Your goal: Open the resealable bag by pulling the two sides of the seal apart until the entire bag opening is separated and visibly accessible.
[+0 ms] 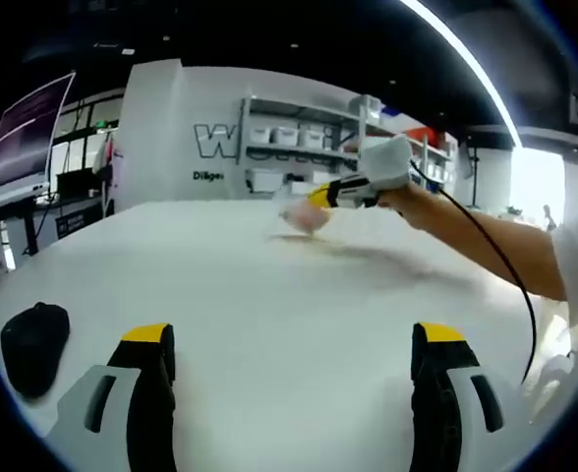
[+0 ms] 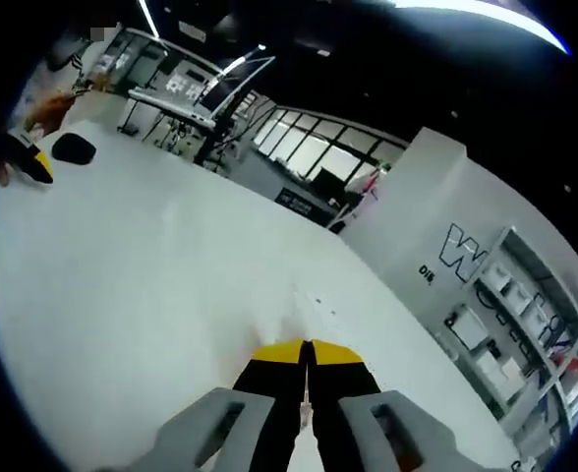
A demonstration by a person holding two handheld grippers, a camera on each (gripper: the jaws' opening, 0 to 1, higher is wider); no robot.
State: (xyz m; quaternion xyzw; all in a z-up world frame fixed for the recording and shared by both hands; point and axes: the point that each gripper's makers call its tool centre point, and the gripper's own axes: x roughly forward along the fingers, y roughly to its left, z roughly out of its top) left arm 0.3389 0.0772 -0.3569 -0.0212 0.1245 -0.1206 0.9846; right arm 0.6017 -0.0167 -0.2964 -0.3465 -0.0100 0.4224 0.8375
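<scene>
A black pouch (image 1: 34,346) sits near the table's (image 1: 269,315) left edge, beside my left tool (image 1: 294,366), whose jaws stand wide apart and empty. Bare white table lies ahead. Toward the far edge, my right tool (image 1: 320,197) is clamped on the clear bag (image 1: 304,218), jaws pressed together.

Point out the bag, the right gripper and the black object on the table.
bag (image 1: 304,218), left gripper view, its blurred body.
right gripper (image 2: 306,352), right gripper view, between its fingertips.
black object (image 1: 33,346), left gripper view, its top.
</scene>
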